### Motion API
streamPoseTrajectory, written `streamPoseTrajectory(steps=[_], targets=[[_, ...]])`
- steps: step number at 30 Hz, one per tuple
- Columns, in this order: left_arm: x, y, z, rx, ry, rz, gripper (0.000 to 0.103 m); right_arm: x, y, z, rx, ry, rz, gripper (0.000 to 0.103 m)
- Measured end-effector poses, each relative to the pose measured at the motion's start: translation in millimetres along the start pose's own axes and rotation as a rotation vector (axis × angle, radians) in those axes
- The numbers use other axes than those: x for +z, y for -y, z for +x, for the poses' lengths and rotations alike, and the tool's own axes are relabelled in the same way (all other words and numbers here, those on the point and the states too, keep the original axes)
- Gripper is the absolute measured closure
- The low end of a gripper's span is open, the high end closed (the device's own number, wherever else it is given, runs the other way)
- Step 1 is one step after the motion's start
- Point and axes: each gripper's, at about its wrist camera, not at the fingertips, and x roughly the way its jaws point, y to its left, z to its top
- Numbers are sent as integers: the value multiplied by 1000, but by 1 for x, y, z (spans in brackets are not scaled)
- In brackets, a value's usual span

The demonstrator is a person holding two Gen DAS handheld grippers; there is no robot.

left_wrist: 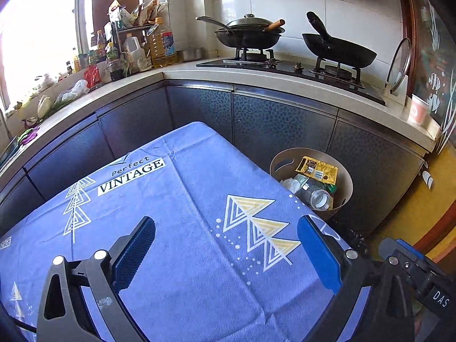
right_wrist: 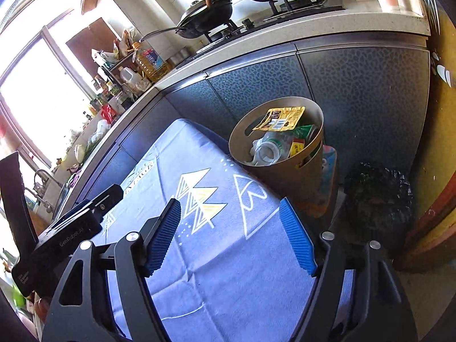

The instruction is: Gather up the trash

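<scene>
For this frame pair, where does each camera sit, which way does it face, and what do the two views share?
Left wrist: on the left gripper, jaws open and empty, looking down across the blue tablecloth toward the stove; the right gripper's body shows at lower right.
Right wrist: on the right gripper, open and empty, facing the tan trash bin; the left gripper's body shows at left.
Shared: tablecloth, bin with its yellow wrapper, stove, cabinets.
</scene>
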Motion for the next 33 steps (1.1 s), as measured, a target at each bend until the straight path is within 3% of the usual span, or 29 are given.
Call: streamPoseTrajectory(steps=[4, 6, 8, 13, 27, 33], targets=[[-6, 2, -8, -21, -4, 15, 4, -4, -8, -9, -2, 8, -10, 27], [-8, 3, -12, -35, -8, 19, 4, -5, -10, -15, 5, 20, -3, 18], [-10, 3, -17, -49, -9, 22, 4, -6, -12, -21, 3, 33, -4, 15], [-10, 2, -25, -32, 1, 24, 4, -7, -14, -27, -16, 50, -11, 10], [-12, -7, -21, -68, -55, -19, 4, -3, -3, -19, -26, 32, 18, 10], [-13, 1, -22, -7, -31, 42, 4, -2, -3, -19, -22, 31, 20, 10]])
